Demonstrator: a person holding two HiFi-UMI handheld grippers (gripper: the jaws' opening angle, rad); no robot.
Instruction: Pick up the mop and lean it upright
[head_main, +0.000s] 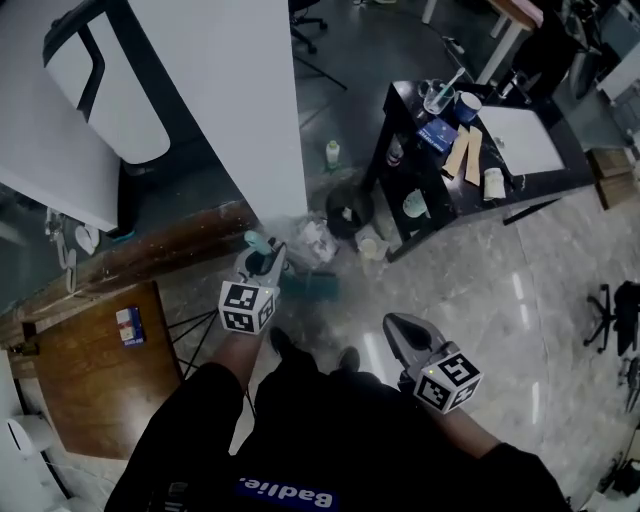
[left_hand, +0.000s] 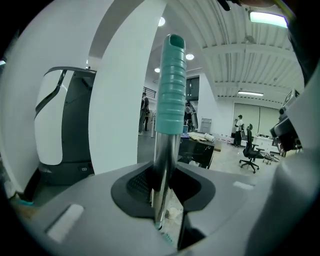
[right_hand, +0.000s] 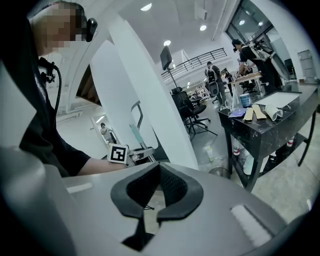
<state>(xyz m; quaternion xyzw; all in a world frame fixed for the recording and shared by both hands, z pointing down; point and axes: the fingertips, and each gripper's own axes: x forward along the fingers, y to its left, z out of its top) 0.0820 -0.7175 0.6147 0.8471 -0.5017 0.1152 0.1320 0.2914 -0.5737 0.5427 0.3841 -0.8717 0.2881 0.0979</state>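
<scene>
**Mop (left_hand: 169, 95) held upright beside the white pillar (head_main: 250, 130)**

The steel shaft (left_hand: 161, 165) is clamped between the narrow-set jaws of the left gripper (left_hand: 161, 187), just under the ribbed grip. This holds it vertical with the teal head (head_main: 312, 285) on the floor (apparently ready for leaning). The right gripper (right_hand: 159, 172) is shut on nothing and held aside.

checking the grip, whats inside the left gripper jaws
The mop's metal pole, clamped by the left gripper, its teal ribbed handle sticking out above. Below the jaws, the gripper's body covers the rest of the pole.
</scene>
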